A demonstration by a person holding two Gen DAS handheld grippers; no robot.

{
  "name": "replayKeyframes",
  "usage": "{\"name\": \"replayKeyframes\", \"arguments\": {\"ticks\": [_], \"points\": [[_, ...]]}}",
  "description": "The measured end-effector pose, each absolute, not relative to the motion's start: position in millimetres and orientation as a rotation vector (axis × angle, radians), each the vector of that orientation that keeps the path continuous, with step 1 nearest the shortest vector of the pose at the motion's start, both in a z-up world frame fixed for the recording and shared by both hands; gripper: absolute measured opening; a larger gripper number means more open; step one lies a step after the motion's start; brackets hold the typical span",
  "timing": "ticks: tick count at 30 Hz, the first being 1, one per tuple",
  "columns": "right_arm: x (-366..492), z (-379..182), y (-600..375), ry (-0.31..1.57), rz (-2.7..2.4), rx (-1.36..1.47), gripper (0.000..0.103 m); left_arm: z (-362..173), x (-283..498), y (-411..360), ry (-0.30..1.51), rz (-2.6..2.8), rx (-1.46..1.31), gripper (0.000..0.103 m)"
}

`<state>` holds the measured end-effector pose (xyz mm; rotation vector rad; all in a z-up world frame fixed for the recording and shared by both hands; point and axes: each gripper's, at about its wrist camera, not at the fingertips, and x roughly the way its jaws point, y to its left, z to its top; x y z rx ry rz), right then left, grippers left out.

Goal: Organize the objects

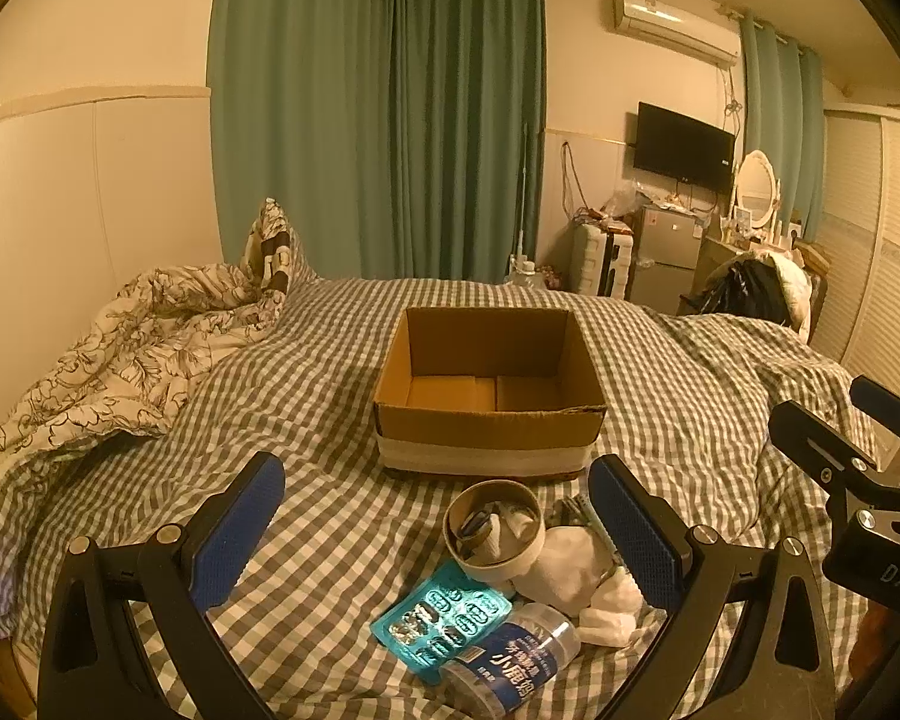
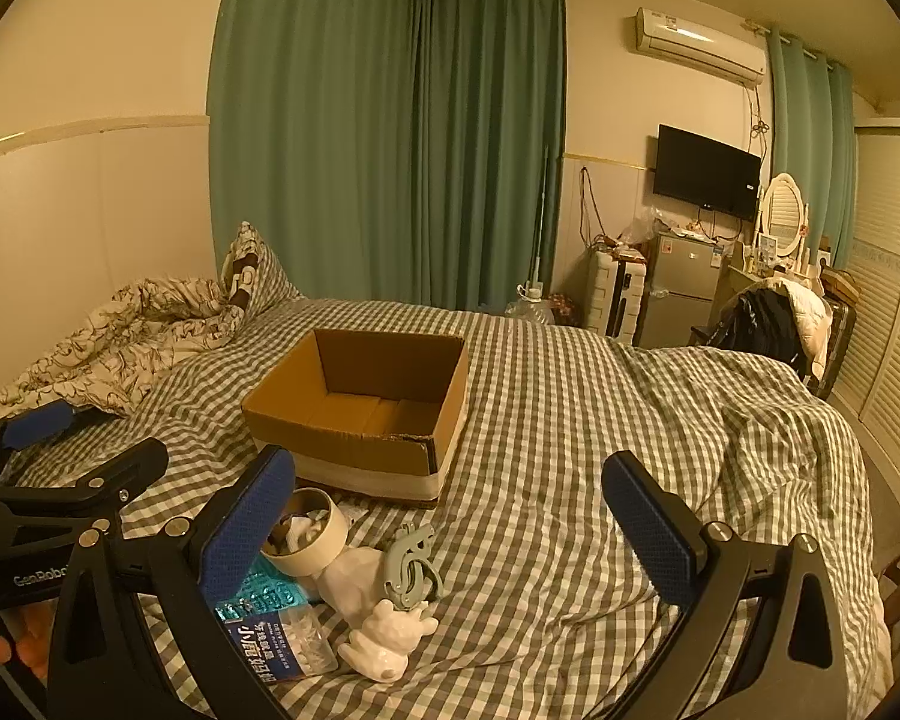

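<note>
An open cardboard box (image 1: 489,414) (image 2: 360,420) sits empty on the checked bedspread. In front of it lies a small pile: a round tape-roll cup (image 1: 493,531) (image 2: 306,534), a teal blister pack (image 1: 441,618) (image 2: 267,591), a clear floss-pick jar (image 1: 513,666) (image 2: 288,642), a white ceramic figure (image 1: 576,576) (image 2: 384,636) and a grey-blue clip (image 2: 411,567). My left gripper (image 1: 438,534) is open, its fingers either side of the pile. My right gripper (image 2: 450,531) is open and empty, to the right of the pile.
A crumpled floral duvet (image 1: 126,348) lies on the bed's left side by the wall. Green curtains (image 1: 378,120) hang behind the bed. A fridge (image 1: 666,258), a suitcase and a chair with clothes (image 1: 750,294) stand at the far right.
</note>
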<state>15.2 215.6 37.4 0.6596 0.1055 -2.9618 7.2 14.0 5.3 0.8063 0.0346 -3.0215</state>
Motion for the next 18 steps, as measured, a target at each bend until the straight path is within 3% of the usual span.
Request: {"name": "replayKeyframes", "arguments": {"ticks": [9, 18], "points": [[20.5, 38.9, 225.6, 0.099, -2.977, 0.664, 0.103, -5.4, 3.9, 22.5, 0.008, -2.985, 0.864, 0.103], [4.4, -1.3, 241.6, 0.091, -2.966, 0.83, 0.103, -57.7, -4.3, 29.5, -0.053, -2.923, 1.056, 0.103]]}}
